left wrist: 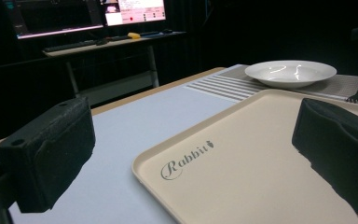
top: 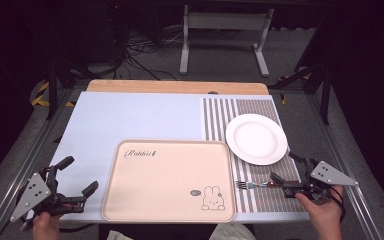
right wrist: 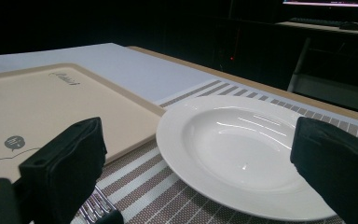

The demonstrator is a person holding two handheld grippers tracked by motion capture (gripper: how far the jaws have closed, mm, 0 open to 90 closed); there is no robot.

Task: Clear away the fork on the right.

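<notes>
Nearest us, left gripper [top: 72, 186] hovers off the near-left corner of the beige Rabbit tray [top: 169, 180], jaws spread, empty. Right gripper [top: 287, 170] sits low over the striped placemat [top: 262, 200], jaws spread wide; the fork [top: 254, 185] lies flat on the mat just below it, between tray and gripper, not pinched. Farther back, white plate [top: 256, 138] rests on the mat, empty. We judge pre-grasp: next, lower and close on the fork handle.
</notes>
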